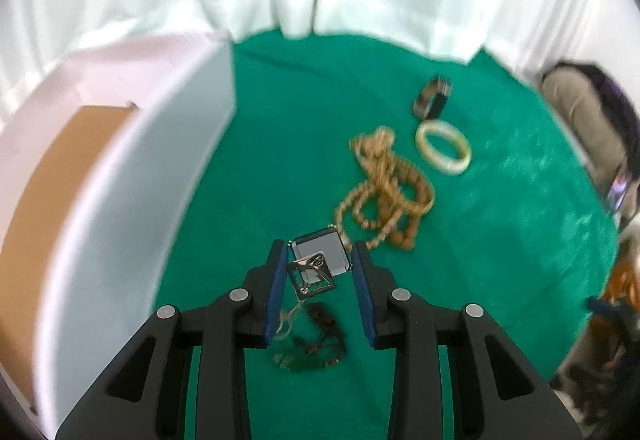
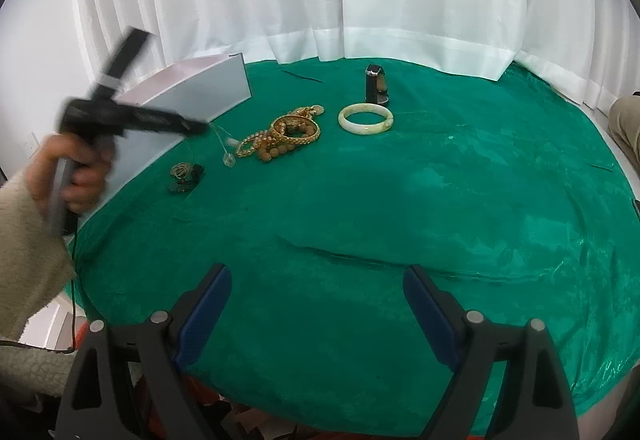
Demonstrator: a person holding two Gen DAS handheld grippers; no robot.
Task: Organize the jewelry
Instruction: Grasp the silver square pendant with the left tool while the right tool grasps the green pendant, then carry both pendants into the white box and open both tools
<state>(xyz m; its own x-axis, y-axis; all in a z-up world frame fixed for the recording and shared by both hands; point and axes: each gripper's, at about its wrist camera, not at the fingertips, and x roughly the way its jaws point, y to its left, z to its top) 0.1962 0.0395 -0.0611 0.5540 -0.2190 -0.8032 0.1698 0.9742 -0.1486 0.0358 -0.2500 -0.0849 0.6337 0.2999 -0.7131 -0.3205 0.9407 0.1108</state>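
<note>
My left gripper [image 1: 320, 260] has its jaws apart, with a clear square crystal pendant [image 1: 318, 258] on a thin chain between the blue pads; in the right wrist view the pendant [image 2: 229, 159] dangles below that gripper [image 2: 202, 127], so a hold is uncertain. A tangle of gold bead necklaces [image 1: 384, 191] lies just beyond. A pale jade bangle [image 1: 443, 152] and a dark watch [image 1: 432, 101] lie further right. Small dark earrings [image 1: 316, 344] lie under the gripper. My right gripper [image 2: 318, 304] is open and empty over bare green cloth.
A white box [image 1: 132, 175] with a brown inside stands at the left on the green cloth-covered round table [image 2: 440, 199]. White curtains hang behind. A person's leg [image 1: 580, 119] is at the far right edge.
</note>
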